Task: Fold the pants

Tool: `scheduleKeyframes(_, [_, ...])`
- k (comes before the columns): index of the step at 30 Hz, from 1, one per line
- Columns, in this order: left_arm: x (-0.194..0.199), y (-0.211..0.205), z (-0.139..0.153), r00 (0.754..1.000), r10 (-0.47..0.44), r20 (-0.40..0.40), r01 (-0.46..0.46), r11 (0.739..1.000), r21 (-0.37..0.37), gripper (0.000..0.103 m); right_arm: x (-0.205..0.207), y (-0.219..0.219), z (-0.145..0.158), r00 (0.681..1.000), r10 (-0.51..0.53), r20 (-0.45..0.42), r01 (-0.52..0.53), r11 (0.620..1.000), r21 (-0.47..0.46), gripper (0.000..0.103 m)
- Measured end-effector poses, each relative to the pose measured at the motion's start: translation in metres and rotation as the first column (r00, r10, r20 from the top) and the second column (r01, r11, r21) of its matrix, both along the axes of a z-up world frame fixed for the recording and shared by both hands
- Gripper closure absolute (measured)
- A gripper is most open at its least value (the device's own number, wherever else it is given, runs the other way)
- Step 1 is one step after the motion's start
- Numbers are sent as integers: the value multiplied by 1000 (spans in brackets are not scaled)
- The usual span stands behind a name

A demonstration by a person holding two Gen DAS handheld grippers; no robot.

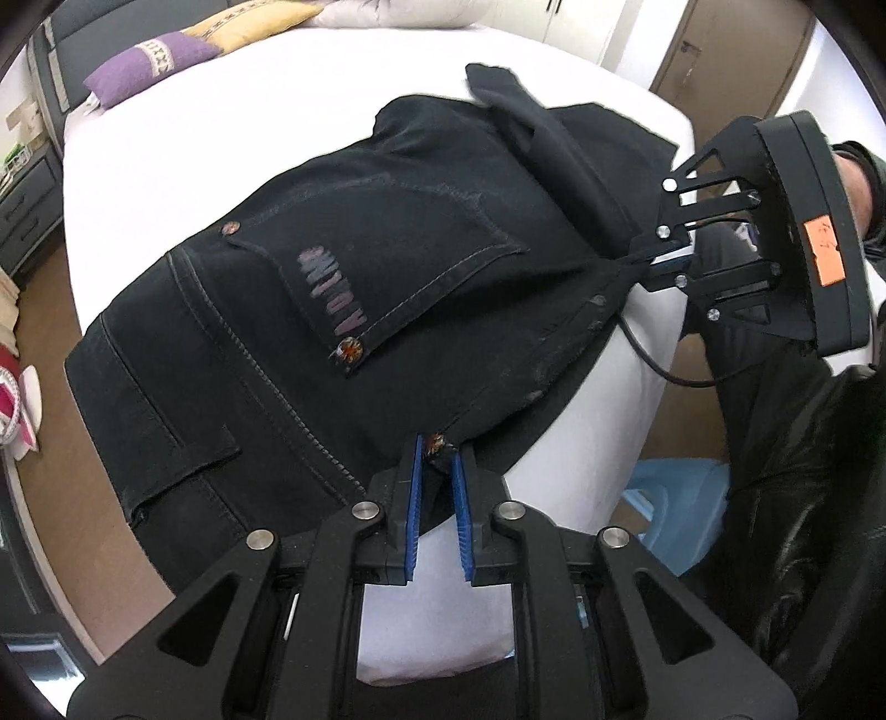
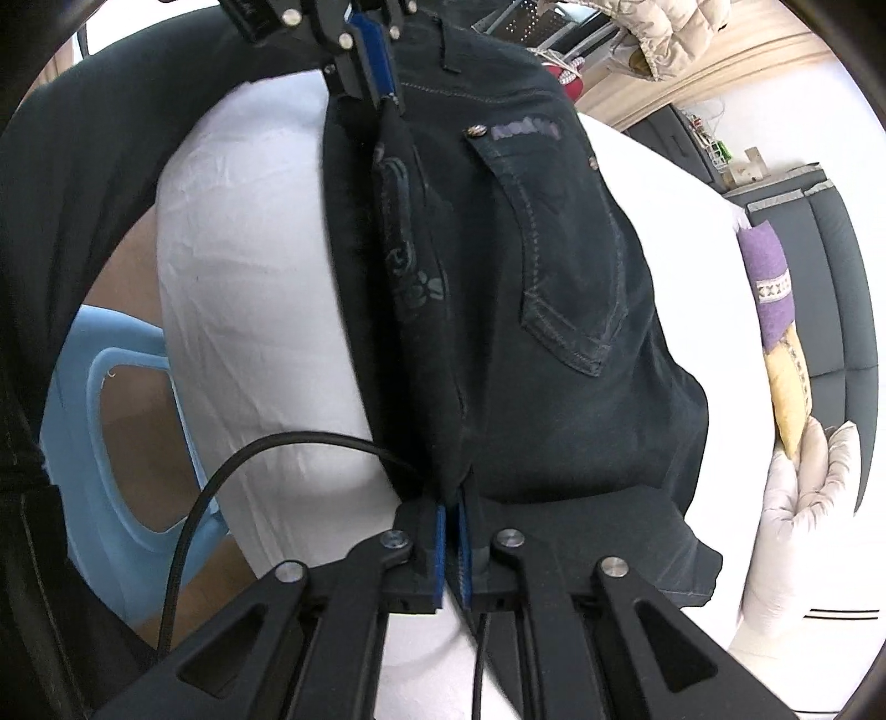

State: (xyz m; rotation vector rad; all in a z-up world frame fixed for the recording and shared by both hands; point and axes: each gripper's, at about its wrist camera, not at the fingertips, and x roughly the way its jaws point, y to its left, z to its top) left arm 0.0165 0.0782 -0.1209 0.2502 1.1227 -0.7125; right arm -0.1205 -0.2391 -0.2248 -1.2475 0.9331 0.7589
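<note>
Faded print on the pants, none of it legible

On the back pocket (image 1: 387, 266) of the pants (image 1: 310, 343), you see faded purple lettering; beside it, the right gripper's (image 1: 673, 257) orange sticker (image 1: 825, 249) carries unclear handwriting.

There was 1 pr of black pants (image 1: 343, 288), 2 grippers – left (image 1: 439, 448), right (image 2: 451, 498) – 2 cushions: 1 purple (image 1: 149, 69), 1 yellow (image 1: 252, 25); 1 blue stool (image 2: 119, 443).

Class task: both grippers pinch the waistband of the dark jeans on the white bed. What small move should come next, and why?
Probably draw both grippers along the bed's near edge to pull the waistband taut. The left gripper and right gripper each clamp an end of the jeans, which lie rumpled on the bed, one side hanging off its edge.
</note>
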Motion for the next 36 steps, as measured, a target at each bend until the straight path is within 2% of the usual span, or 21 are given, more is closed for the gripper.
scheduleKeyframes(3, [3,10,-2,999,30,-22,-31,999,-26,89,-1,2,-4,1000,-12,17,12,1000,-7,96])
scheduleKeyframes(9, [-5,19,17,999,-9,-41,9,1000,10,82,0,3,-3,999,-47,21,47,999,3,96])
scheduleKeyframes(12, [-2,28,28,999,31,-21,-31,999,20,82,1,4,-4,998,-62,26,62,998,5,96])
scheduleKeyframes(17, [5,11,45,998,58,5,-57,993,-101,81,2,4,-5,995,-90,32,89,996,15,96])
scheduleKeyframes(21, [31,-27,35,993,115,10,-112,981,-158,81,4,4,-4,992,-123,41,122,992,29,95])
scheduleKeyframes(23, [48,-47,19,990,137,-29,-140,974,-177,81,4,2,-2,988,-147,44,145,988,48,94])
scheduleKeyframes(25, [59,-63,-5,983,170,-66,-176,979,-106,81,6,-4,2,980,-192,47,188,979,80,83])
scheduleKeyframes(26, [63,-69,-17,979,185,-81,-192,978,-81,81,6,-8,6,975,-219,37,214,972,100,57])
scheduleKeyframes(27, [64,-71,-19,978,197,-70,-203,975,-91,81,5,-15,12,968,-250,10,247,960,134,32])
scheduleKeyframes(28, [64,-70,-19,976,207,-67,-213,972,-101,82,3,-21,17,962,-271,-2,268,950,159,26])
scheduleKeyframes(30, [66,-67,-19,972,220,-84,-229,966,-120,82,-5,-43,30,944,-324,-59,328,917,228,26])
scheduleKeyframes(32, [68,-64,-20,969,225,-101,-237,962,-137,82,-4,-68,41,907,-386,-171,420,861,287,27])
scheduleKeyframes(35, [70,-65,-23,966,231,-119,-247,958,-145,82,15,-126,68,786,-482,-387,615,667,419,33])
scheduleKeyframes(36, [70,-62,-22,965,233,-120,-250,957,-145,82,31,-152,77,719,-519,-463,695,556,456,33])
